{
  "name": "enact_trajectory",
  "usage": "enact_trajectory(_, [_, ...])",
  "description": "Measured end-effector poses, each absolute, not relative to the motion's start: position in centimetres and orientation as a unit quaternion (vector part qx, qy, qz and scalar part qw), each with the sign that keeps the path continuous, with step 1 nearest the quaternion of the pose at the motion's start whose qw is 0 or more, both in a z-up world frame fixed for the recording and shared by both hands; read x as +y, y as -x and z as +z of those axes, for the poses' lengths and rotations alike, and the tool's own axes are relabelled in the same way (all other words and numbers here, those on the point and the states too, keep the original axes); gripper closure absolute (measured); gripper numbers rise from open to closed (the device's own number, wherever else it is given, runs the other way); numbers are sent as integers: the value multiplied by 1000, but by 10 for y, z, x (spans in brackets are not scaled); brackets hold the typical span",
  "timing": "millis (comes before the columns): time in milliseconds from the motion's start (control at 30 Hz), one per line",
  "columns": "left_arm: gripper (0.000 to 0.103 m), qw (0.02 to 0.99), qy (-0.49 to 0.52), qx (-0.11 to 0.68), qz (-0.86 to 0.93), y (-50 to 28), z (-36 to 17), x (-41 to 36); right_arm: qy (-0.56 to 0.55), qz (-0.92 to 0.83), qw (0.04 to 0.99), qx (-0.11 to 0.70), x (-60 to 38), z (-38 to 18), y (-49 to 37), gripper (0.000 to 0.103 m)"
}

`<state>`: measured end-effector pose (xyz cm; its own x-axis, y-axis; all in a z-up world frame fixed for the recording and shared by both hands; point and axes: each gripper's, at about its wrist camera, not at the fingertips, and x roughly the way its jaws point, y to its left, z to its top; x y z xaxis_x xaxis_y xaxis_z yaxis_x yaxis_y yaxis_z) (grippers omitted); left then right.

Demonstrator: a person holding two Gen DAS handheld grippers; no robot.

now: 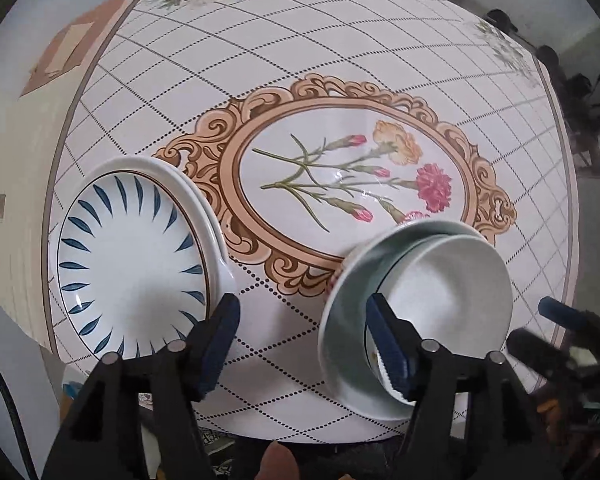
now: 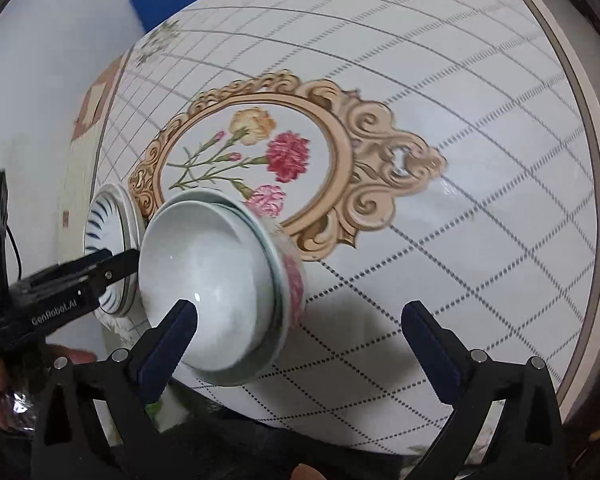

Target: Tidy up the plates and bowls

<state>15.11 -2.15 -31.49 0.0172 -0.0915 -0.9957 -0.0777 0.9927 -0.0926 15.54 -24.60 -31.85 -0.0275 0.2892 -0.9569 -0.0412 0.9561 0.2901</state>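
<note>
A round tabletop [image 1: 380, 60] covered in a white diamond-grid cloth fills both wrist views, with a gold-framed oval of carnations printed at its centre.

In the left wrist view, at about 9 o'clock, a stack of plates [image 1: 136, 256] lies flat near the tabletop's edge; the top plate is white with dark blue leaf strokes fanned around its rim, and a second rim shows beneath it. The left gripper [image 1: 304, 344] points down over bare cloth between the two piles. Its fingers stand moderately apart and hold nothing, though the right-hand one overlaps the near rim of the bowls in this view and may touch it.

At about 4 o'clock in the same view sits a stack of bowls [image 1: 440, 296], pale white-green and nested one inside another. The right wrist view shows these bowls [image 2: 216, 292] at about 8 o'clock, with a pink flower band on the outer wall, and the plates [image 2: 112, 248] just beyond them at 9 o'clock.

The right gripper [image 2: 300, 344] has its fingers spread wide and empty; the left-hand one crosses the bowl rim in the picture, the other hangs over open cloth at 4 o'clock.

Both piles appear already set down, so the step in hand seems to be letting go. Doing it well likely means lifting both sets of fingers straight up, clear of the rims, so neither pile is nudged or tipped toward the near edge.
</note>
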Motion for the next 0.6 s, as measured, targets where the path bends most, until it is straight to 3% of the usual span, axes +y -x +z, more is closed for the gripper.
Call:
enact_trajectory(67, [31,716,62,696,-3,-151,-312,-20,-76,116,698,702,-241,-318,-158,0])
enact_trajectory(133, [19,715,68,696,-16,-152,-310,-24,-76,122,702,698,-238,-319,-159,0])
enact_trajectory(600, [18,677,55,732,-42,-153,-351,-53,-85,127,650,744,-229,-360,-170,0])
